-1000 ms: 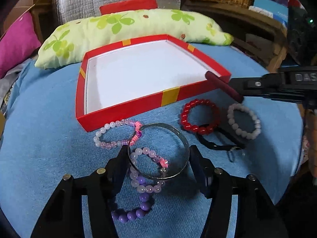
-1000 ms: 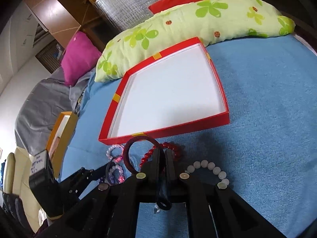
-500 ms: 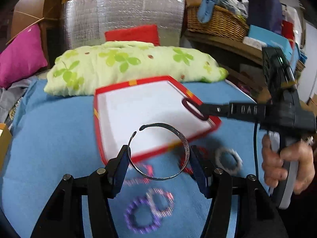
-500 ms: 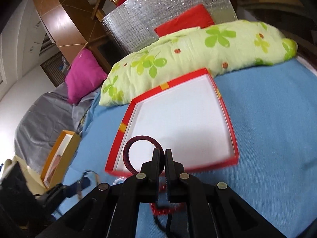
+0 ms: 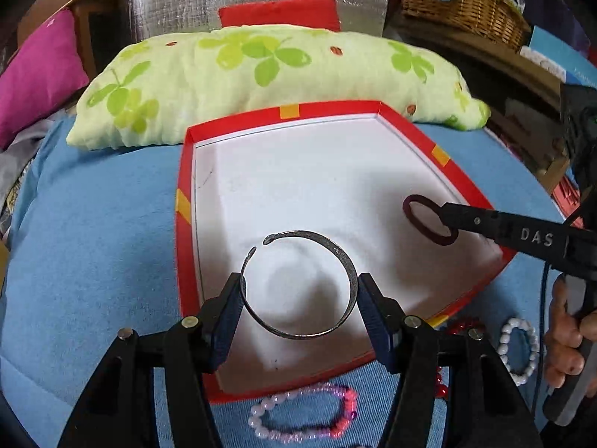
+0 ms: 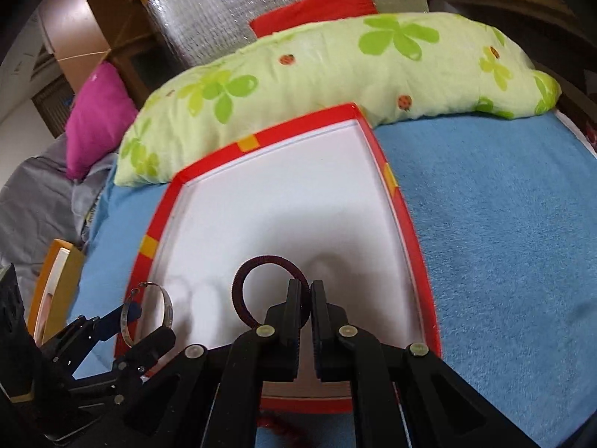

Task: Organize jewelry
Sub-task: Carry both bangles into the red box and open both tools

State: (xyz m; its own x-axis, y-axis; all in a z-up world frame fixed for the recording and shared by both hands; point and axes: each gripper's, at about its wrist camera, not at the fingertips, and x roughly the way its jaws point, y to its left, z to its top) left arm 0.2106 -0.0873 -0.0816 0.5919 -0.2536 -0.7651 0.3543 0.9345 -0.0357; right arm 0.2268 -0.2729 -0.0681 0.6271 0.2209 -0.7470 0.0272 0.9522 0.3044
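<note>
Left gripper: fingers spread wide, pressed against opposite sides of a silver open cuff bangle. Bangle held level above the near-left part of the white floor of the red tray, its gap turned away from the camera; a soft shadow lies beneath it. Same bangle shows in the right wrist view, clamped in the blue-padded tips.

Right gripper: jaws nearly together, pinching a dark maroon hair tie at its near edge. The loop hangs out ahead of the tips over the tray's near-right area; whether it touches the floor, cannot tell.

Tray: shallow, red walls with orange-yellow patches, sits on a blue cloth. Green floral pillow against its far side.

Loose on the cloth, near side of the tray: pink-and-white bead bracelet, red bead bracelet partly hidden behind the gripper finger, white bead bracelet beside the person's right hand.
</note>
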